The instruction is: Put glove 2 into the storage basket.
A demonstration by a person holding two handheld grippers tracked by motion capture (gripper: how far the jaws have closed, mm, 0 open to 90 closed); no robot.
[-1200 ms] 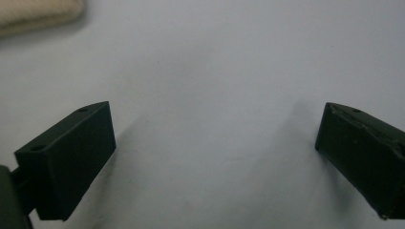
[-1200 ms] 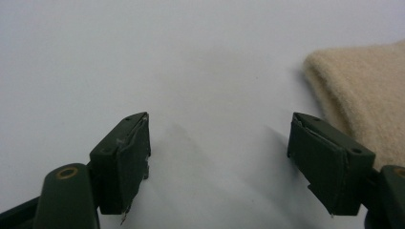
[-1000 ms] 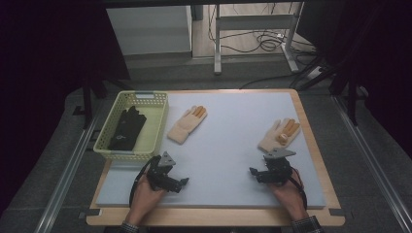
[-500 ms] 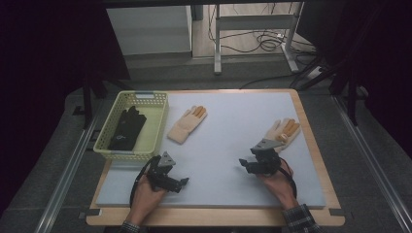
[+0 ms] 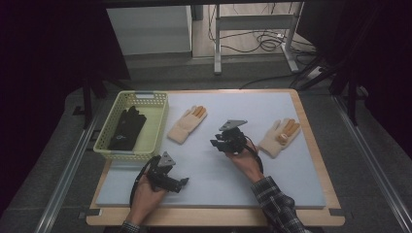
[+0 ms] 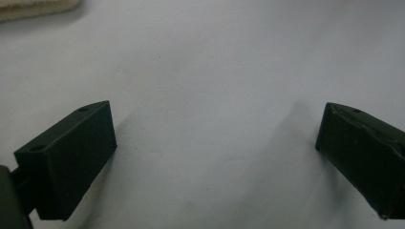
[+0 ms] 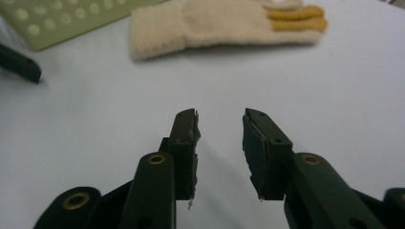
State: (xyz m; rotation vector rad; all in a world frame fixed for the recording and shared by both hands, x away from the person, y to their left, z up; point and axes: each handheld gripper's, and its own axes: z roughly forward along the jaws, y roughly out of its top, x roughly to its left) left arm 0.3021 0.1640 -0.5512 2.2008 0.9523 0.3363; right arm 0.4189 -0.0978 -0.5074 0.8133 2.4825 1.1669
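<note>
Cream glove [image 5: 186, 125] with orange fingertips lies on the tabletop [image 5: 272, 184] just beyond the right claw [image 5: 217, 144], up and to the left of it in the high view and just beside the green basket [image 5: 161, 116]. In the right gripper view the same glove [image 7: 215, 21] stretches across the far edge of the frame, cuff to the left and orange fingers to the right, so its long axis runs crosswise to the line of the jaws rather than along it.

The right claw [image 7: 219, 138] is narrowed to a slim gap, its jaws having just been closing, and nothing sits between them; they hang over bare tabletop without touching the glove. It is clearly the nearer of the two to this glove.

The left claw [image 5: 181, 183] hovers low near the front edge, well apart from the glove, with its jaws spread wide and empty over the plain surface, as the left gripper view [image 6: 215, 143] shows.

Farther out, a second cream glove [image 5: 278, 138] lies to the right, behind the right hand [image 5: 245, 162], and a black glove [image 5: 127, 128] already lies inside the basket. Judging from this, the left-hand cream glove looks like the next thing to be gripped, most likely at the cuff, the part nearest the claw.
</note>
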